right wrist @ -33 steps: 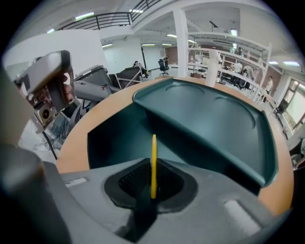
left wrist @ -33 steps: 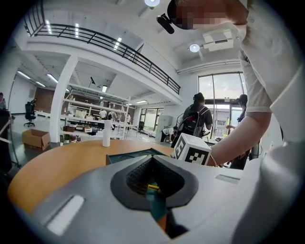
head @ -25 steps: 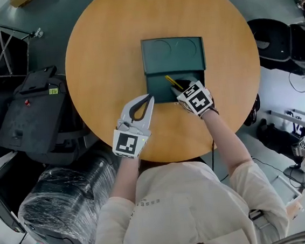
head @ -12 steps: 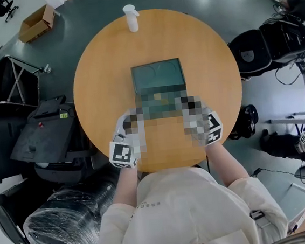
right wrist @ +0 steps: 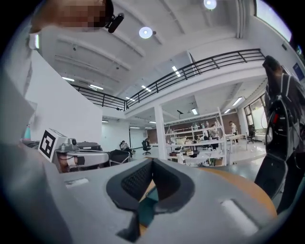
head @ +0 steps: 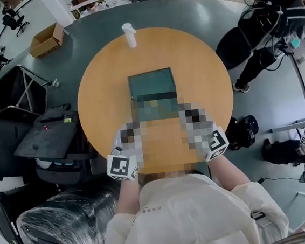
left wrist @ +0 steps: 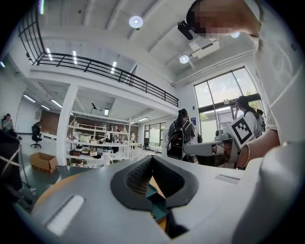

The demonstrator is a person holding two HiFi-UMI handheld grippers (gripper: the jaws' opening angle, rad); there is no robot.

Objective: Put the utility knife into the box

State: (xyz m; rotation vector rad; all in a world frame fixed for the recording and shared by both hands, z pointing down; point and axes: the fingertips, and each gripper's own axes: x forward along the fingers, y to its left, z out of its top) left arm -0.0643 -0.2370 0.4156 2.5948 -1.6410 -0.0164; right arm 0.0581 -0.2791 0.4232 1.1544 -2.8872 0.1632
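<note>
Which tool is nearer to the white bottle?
Left. The left tool is at the table's near edge, on the bottle's side of the box; the right tool is on the box's other side, farther off.

The head view looks steeply down from high above the round table (head: 201,70). Both gripper views sit low at its near edge, facing far and tilted upward, sharing the green box (head: 151,83) through their jaws.

In the head view, blur covers the near half of the box (head: 151,83) and the tips of the left gripper (left wrist: 152,158) and right gripper (right wrist: 151,161). The utility knife cannot be made out.
</note>
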